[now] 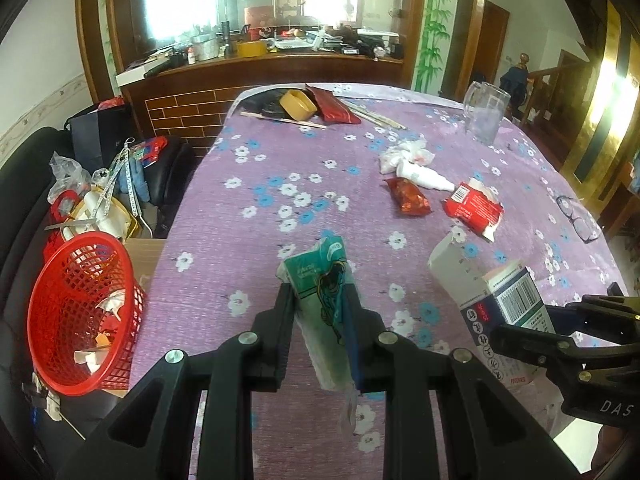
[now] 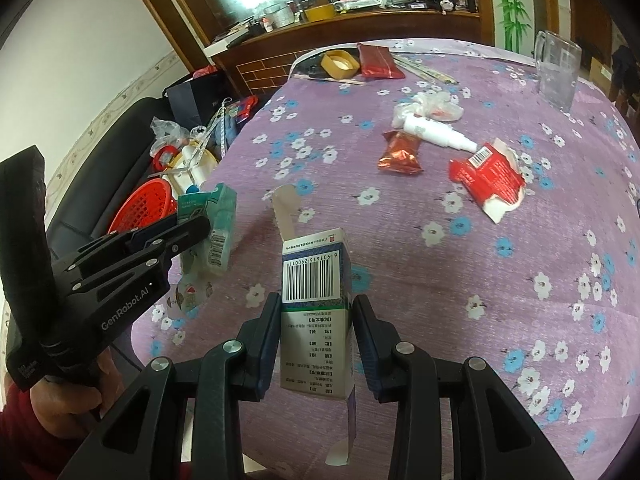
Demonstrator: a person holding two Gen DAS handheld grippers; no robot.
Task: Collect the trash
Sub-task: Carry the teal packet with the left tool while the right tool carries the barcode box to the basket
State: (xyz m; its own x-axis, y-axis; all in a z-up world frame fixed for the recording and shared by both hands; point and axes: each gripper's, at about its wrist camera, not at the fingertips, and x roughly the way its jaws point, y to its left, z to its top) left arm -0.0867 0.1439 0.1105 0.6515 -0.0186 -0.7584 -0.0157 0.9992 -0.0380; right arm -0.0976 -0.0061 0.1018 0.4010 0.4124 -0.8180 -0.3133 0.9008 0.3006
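Clamping a green packet, left gripper; right gripper jaws grip a box (flap open).

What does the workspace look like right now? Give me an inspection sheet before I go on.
Surface: table under a purple flowered cloth.
Job's things: green tissue pack held in the left gripper; white medicine box held in the right gripper; still on the cloth are a red snack wrapper, a torn red packet, a white bottle and crumpled plastic. Red basket stands left of the table with scraps inside.
Clutter: glass mug, eyeglasses, yellow tape roll, red pouch, chopsticks.
Grippers: both sets of fingers closed on their items, lifted off the cloth.
Cables: nothing seen.
Surroundings: black sofa piled with bags, cluttered wooden counter.
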